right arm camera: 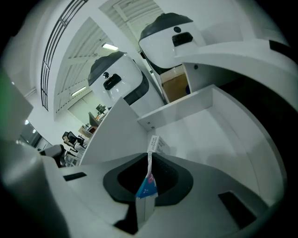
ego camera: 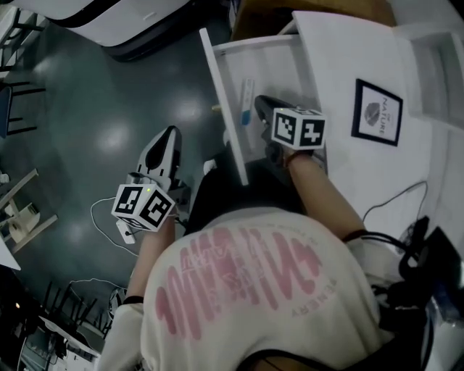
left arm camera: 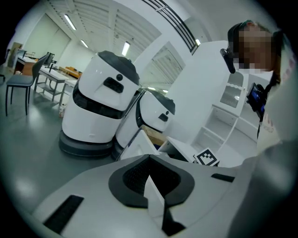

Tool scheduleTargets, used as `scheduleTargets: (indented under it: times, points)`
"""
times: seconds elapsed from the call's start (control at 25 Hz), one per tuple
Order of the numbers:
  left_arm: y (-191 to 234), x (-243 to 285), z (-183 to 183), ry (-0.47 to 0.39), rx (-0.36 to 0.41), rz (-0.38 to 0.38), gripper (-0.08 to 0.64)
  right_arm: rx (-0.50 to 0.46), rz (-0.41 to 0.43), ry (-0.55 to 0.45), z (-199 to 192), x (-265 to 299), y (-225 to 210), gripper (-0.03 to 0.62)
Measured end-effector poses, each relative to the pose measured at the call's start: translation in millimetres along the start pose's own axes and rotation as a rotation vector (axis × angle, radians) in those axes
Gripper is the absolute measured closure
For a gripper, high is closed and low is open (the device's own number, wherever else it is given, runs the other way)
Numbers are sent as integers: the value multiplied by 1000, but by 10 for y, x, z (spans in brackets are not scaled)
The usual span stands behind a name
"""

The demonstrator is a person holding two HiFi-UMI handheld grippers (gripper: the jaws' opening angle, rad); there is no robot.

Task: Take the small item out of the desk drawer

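Note:
The white desk drawer [ego camera: 220,101] stands pulled open, and its inner wall [right arm camera: 186,109] fills the right gripper view. My right gripper [ego camera: 259,106] is inside it, shut on a small flat sachet [right arm camera: 148,179] with a blue and white end. The sachet [ego camera: 247,96] sticks out past the fingertips, over the drawer bottom. My left gripper [ego camera: 167,139] hangs over the dark floor, left of the drawer and apart from it. In the left gripper view, the left gripper [left arm camera: 156,197] is shut with nothing between its fingers.
The white desk top [ego camera: 341,167] right of the drawer carries a framed card [ego camera: 377,112] and a cable [ego camera: 395,199]. A cardboard box [ego camera: 264,18] sits behind the drawer. Two white wheeled robots [left arm camera: 100,102] stand on the floor beyond. White cables [ego camera: 101,210] lie on the floor.

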State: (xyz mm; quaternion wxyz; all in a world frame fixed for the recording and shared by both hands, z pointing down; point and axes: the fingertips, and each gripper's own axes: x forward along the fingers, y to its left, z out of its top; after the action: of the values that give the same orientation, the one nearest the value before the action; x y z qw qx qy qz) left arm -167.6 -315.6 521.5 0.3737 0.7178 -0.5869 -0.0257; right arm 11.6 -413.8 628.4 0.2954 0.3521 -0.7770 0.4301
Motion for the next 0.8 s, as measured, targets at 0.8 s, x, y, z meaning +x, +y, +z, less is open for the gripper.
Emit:
scheduleTargets:
  times: [0.8]
  points:
    - [209,72,-195,70,-44,46,532,141,-10,131,-159,463,-71,376]
